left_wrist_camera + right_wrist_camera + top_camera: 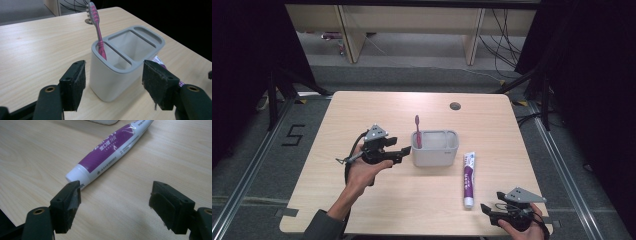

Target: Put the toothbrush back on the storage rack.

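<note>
Both grippers spread, empty. We should centre the right gripper [115, 202] across the toothpaste tube [112, 152] mid-body before pinching; left gripper [113, 85] idle by holder [125, 65].

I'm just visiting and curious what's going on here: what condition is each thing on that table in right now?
Pink toothbrush: upright in the holder's left end compartment, bristles up.
Grey plastic compartmented holder: upright on the table, other compartments empty.
Purple-and-white toothpaste tube: lying flat on the table, cap on, beside the holder.
Left gripper: open, jaws either side of the holder, not touching.
Right gripper: open, near the tube's cap, holding nothing.
</note>
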`<state>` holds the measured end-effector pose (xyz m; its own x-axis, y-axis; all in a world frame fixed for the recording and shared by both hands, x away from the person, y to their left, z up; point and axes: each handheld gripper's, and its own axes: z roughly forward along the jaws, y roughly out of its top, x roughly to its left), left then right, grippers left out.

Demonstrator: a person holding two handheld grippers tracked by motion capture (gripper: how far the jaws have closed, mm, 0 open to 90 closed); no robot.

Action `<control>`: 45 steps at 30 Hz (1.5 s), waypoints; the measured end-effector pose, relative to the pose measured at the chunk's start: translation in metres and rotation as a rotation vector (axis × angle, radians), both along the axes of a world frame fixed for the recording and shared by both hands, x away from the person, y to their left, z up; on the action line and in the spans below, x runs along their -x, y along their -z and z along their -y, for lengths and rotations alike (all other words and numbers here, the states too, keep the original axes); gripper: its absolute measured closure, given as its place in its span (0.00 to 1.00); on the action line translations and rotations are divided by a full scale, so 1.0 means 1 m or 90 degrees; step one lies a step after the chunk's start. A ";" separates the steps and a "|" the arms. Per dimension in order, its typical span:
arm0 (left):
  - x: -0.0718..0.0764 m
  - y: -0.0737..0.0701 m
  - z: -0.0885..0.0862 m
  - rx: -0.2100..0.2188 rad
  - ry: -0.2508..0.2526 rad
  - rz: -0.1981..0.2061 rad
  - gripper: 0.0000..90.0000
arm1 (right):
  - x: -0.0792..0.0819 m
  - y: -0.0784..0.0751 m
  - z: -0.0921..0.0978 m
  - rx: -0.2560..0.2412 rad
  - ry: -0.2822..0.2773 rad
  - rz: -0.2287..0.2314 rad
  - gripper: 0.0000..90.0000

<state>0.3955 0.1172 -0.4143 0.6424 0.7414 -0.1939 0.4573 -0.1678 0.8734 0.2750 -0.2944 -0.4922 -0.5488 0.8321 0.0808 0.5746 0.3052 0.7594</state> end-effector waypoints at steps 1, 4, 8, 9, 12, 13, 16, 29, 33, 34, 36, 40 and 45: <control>0.002 0.000 -0.001 -0.005 0.001 -0.001 0.37 | 0.000 0.000 0.000 0.000 0.000 0.000 0.28; 0.007 0.001 -0.004 -0.003 0.010 -0.001 0.36 | 0.000 0.000 -0.001 -0.006 -0.001 -0.007 0.28; 0.016 0.004 -0.009 -0.009 0.015 -0.003 0.35 | 0.000 0.001 0.000 -0.007 -0.001 -0.008 0.28; 0.018 0.005 -0.010 -0.009 0.015 -0.005 0.35 | 0.000 0.000 0.000 -0.008 0.000 -0.009 0.28; 0.024 0.011 -0.013 -0.015 0.022 -0.007 0.33 | 0.000 0.000 0.001 0.001 0.003 -0.001 0.28; 0.026 0.014 -0.014 -0.012 0.028 -0.008 0.33 | 0.000 0.000 0.001 0.001 0.003 -0.001 0.28; 0.032 0.020 -0.017 -0.018 0.036 -0.010 0.30 | 0.000 0.000 0.001 0.000 0.002 -0.001 0.28; 0.044 0.030 -0.024 -0.013 0.041 -0.015 0.27 | -0.001 0.000 0.002 0.001 0.005 0.002 0.28; 0.048 0.030 -0.028 -0.019 0.036 -0.017 0.27 | 0.000 0.001 0.001 -0.008 0.012 -0.007 0.28; 0.048 0.031 -0.029 -0.018 0.043 -0.016 0.27 | 0.000 0.001 0.001 -0.008 0.011 -0.007 0.28; 0.051 0.031 -0.031 -0.019 0.038 -0.018 0.27 | 0.000 0.001 0.001 -0.007 0.011 -0.007 0.28; 0.055 0.034 -0.036 -0.027 0.035 -0.018 0.27 | 0.000 0.001 0.001 -0.008 0.011 -0.008 0.28; 0.060 0.039 -0.042 -0.029 0.031 -0.020 0.27 | 0.000 0.001 0.002 -0.008 0.009 -0.012 0.28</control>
